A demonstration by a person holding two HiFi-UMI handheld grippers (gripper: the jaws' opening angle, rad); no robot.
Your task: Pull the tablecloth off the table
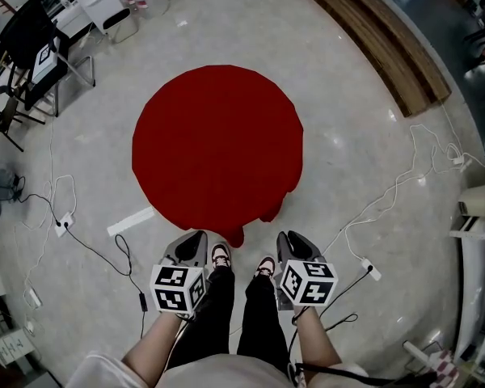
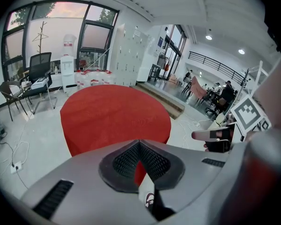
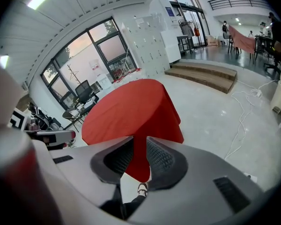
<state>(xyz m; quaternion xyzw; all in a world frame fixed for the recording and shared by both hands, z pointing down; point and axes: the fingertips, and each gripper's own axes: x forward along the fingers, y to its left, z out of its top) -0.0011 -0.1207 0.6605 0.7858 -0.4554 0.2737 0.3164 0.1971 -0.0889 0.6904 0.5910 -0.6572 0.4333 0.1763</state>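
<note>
A red tablecloth [image 1: 218, 144] covers a round table and hangs down its sides, with a drooping corner at the near edge. It fills the middle of the left gripper view [image 2: 114, 114] and the right gripper view [image 3: 131, 107]. My left gripper [image 1: 196, 238] is held just short of the near hem, and its jaws [image 2: 139, 145] are shut with nothing between them. At the same distance from the cloth, my right gripper [image 1: 289, 237] has a narrow gap [image 3: 139, 146] between its pads. Nothing is gripped; the cloth shows beyond the gap.
The person's shoes [image 1: 220, 255] stand close to the near hem. Cables [image 1: 388, 192] and a power strip [image 1: 62, 225] lie on the floor at both sides. Black chairs [image 1: 32, 63] stand far left, and a wooden step [image 1: 380, 39] runs along the far right.
</note>
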